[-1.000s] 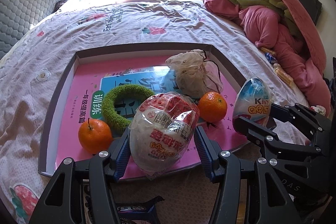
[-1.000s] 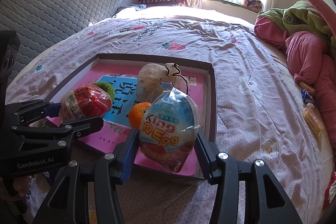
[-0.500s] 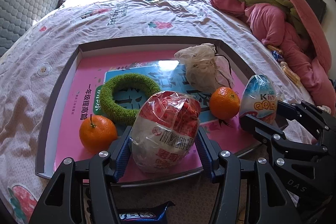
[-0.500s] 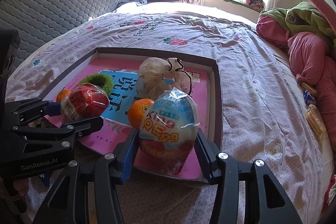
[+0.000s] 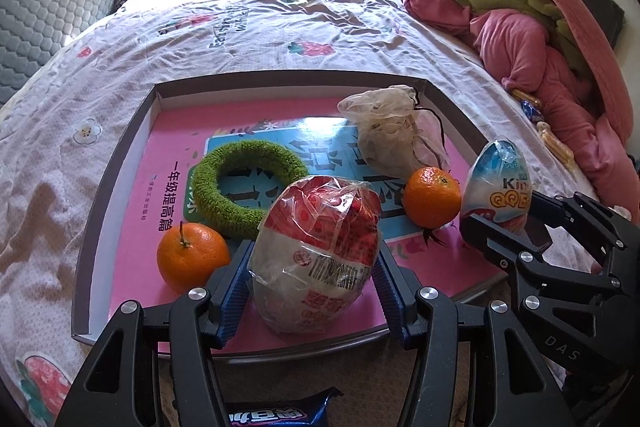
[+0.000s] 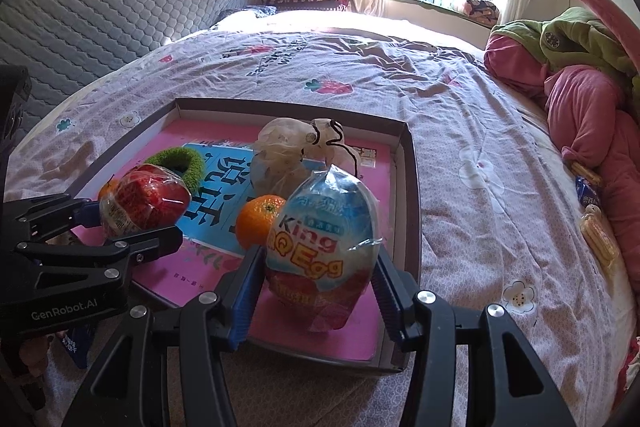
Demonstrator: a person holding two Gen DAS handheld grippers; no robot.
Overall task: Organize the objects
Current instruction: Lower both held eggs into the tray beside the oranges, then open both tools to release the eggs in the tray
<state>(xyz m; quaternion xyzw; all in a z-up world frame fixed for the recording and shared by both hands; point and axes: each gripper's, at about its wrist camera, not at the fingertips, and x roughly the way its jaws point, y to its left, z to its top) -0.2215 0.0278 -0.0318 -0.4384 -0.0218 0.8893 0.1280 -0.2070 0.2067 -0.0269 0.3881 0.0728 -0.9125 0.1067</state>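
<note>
Red-egg: left gripper (image 5: 314, 277) pinches the red-and-white plastic-wrapped egg (image 5: 318, 255)
Blue-egg: right gripper (image 6: 318, 281) pinches the blue-and-red foil-wrapped egg (image 6: 322, 247)
Below: both over the pink-lined cardboard tray (image 5: 120, 163)

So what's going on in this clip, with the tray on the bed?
A person works two handheld grippers over a shallow cardboard tray on a bed. The left gripper grips a red-and-white wrapped egg-shaped snack; the right gripper grips a blue King Egg packet, both at the tray's near edge. Already in the tray: two oranges, a green fuzzy ring and a small drawstring pouch.
</note>
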